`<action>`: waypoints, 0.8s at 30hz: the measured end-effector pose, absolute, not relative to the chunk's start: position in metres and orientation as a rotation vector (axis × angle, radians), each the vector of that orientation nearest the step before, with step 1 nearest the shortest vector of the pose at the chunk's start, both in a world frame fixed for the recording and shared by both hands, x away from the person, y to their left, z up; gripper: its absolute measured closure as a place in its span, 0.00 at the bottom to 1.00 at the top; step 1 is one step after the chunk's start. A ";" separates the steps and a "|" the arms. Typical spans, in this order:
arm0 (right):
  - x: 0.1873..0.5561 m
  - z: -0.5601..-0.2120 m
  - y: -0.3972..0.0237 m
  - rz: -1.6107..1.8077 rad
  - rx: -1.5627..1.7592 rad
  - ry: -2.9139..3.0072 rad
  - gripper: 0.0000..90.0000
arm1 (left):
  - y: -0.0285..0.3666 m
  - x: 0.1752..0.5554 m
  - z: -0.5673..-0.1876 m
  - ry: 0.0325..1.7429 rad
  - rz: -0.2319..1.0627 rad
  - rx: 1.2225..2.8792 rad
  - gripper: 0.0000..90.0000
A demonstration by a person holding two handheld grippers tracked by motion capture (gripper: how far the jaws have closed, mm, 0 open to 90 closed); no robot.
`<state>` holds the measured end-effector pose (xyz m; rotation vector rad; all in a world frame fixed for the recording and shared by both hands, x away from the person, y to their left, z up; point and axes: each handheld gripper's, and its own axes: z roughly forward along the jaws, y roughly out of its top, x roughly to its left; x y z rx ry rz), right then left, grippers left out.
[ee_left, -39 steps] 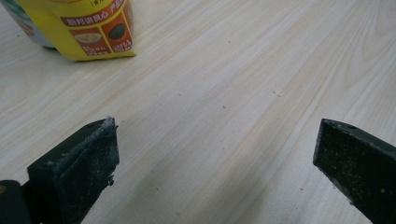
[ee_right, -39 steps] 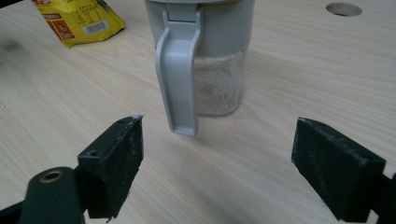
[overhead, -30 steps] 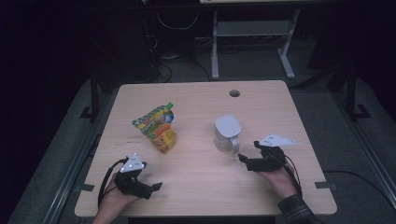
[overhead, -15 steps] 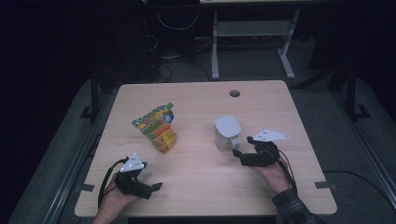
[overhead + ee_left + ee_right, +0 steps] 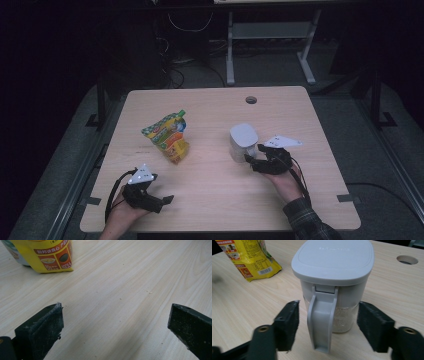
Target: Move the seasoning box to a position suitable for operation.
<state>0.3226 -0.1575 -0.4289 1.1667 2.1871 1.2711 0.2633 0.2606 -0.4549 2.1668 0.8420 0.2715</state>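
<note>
A clear jar with a grey lid and grey handle (image 5: 333,285) stands upright on the table, also seen in the high view as the jar (image 5: 243,141). It holds pale grains in its lower part. My right gripper (image 5: 328,322) is open, its jaws on either side of the jar's handle without touching it; the high view has this gripper (image 5: 252,161) just right of the jar. A yellow and green snack pouch (image 5: 169,135) stands left of centre, its lower edge (image 5: 45,257) ahead of my left gripper (image 5: 115,322). The left gripper (image 5: 165,201) is open and empty near the front edge.
The wooden table (image 5: 210,200) has a round cable hole (image 5: 251,100) at the back. Dark floor, cables and a metal stand's legs (image 5: 270,50) lie beyond the far edge. Bare wood lies between the pouch and the jar.
My right gripper has moved left and forward up to the jar, so its jaws now flank the handle. The left gripper, pouch and jar have stayed put.
</note>
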 end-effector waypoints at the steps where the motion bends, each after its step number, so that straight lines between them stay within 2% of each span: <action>1: 0.323 -0.429 -0.157 1.268 1.172 2.192 0.42 | 0.260 0.263 -0.455 0.847 0.271 2.160 0.00; 6: 0.321 -0.431 -0.155 1.251 1.169 2.203 0.50 | 0.260 0.263 -0.455 0.842 0.274 2.161 0.00; 8: 0.321 -0.432 -0.153 1.246 1.159 2.197 0.58 | 0.261 0.263 -0.454 0.840 0.277 2.161 0.00; 12: 0.321 -0.433 -0.152 1.240 1.154 2.195 0.62 | 0.259 0.262 -0.455 0.829 0.281 2.171 0.00; 24: 0.322 -0.434 -0.149 1.228 1.170 2.183 0.66 | 0.258 0.263 -0.456 0.827 0.275 2.183 0.00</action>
